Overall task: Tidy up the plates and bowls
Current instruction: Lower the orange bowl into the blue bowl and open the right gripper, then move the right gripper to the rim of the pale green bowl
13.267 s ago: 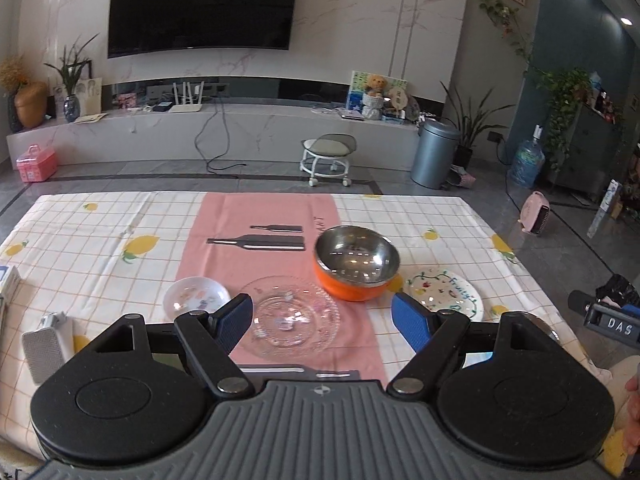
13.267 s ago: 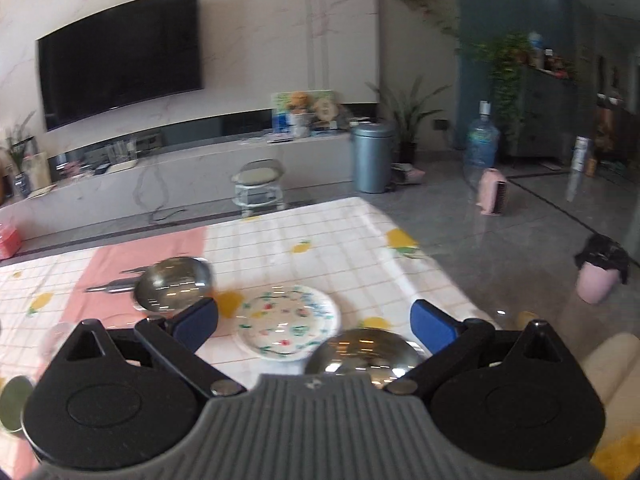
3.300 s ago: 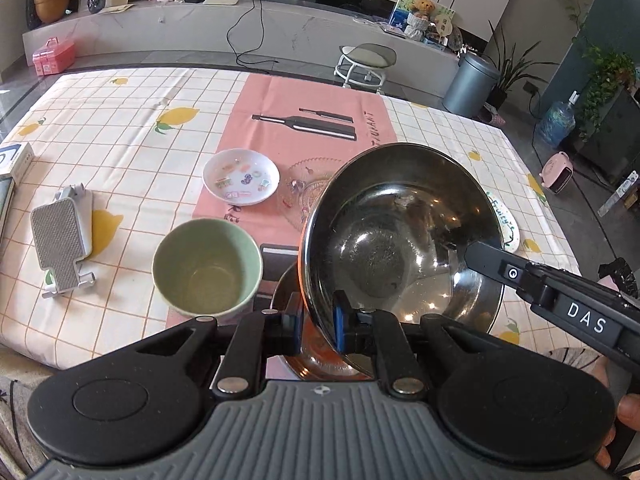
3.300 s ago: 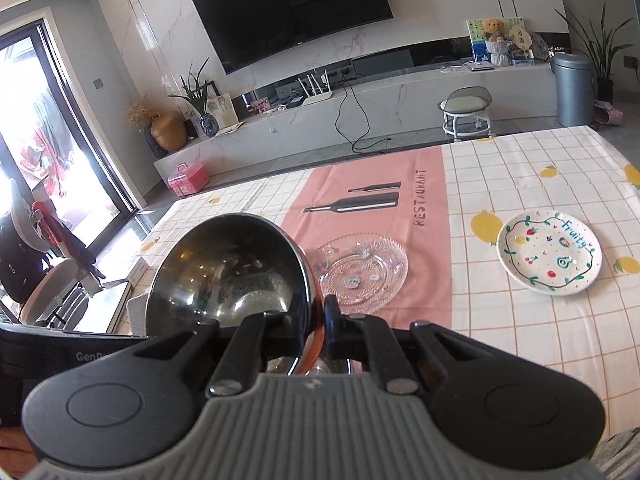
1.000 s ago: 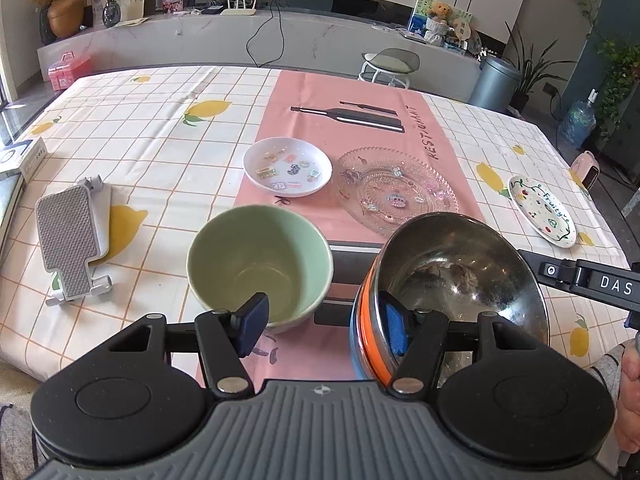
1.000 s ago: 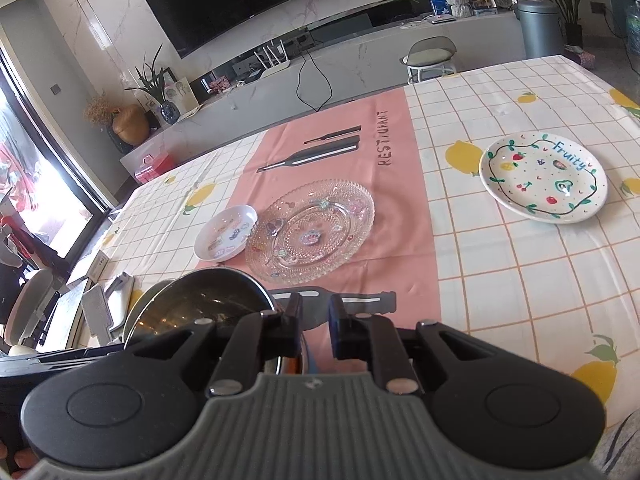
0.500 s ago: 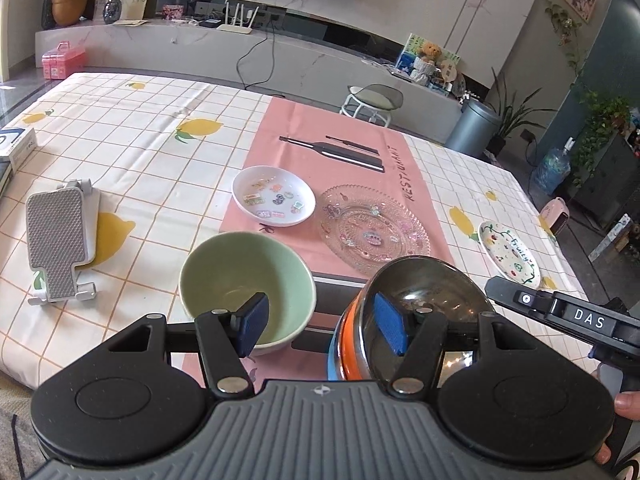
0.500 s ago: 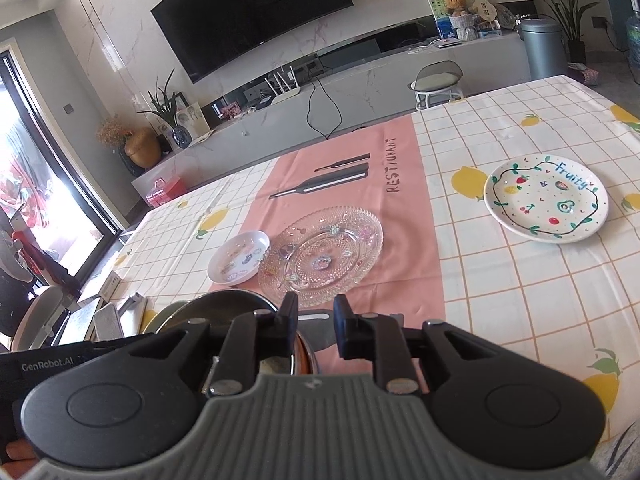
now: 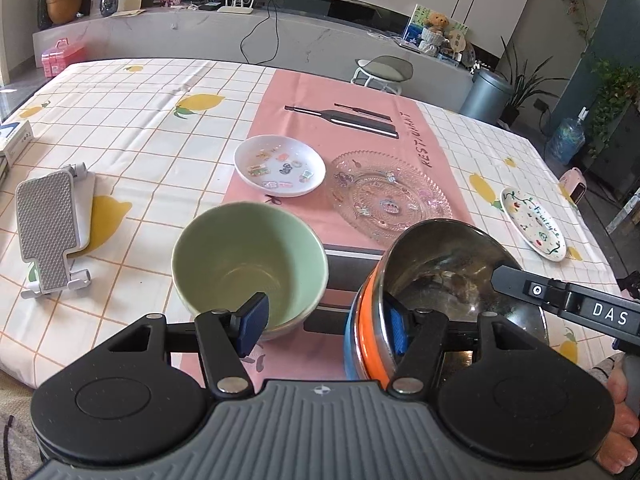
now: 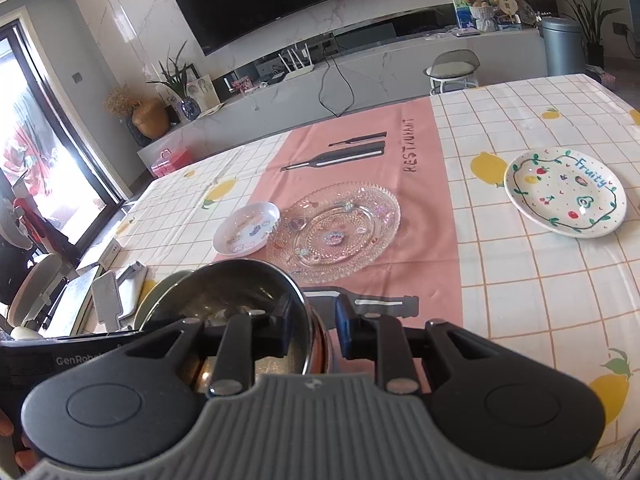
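Left gripper point(image 9: 326, 322) holds its jaws wide apart; one blue pad sits inside the near rim of the green bowl point(image 9: 248, 260), the other inside the steel bowl point(image 9: 460, 276), neither pad pressing on anything. The steel bowl, orange on the outside, stands nested on a blue-rimmed bowl point(image 9: 349, 344) at the near edge of the tablecloth point(image 9: 132, 128), just right of the green bowl. Right gripper point(image 10: 310, 330) straddles the steel bowl's right rim with its jaws narrowly apart; they have just been opening, and the rim lies between the pads with a visible gap on the outer side, so no grip is evident. Beyond the bowls, on the pink runner point(image 9: 332, 136), the small white dish point(image 9: 280, 166) lies just beside the glass plate point(image 9: 390, 200). The fruit-print plate point(image 10: 564, 192) lies well apart to the right. A phone stand point(image 9: 50, 224) lies at the left.
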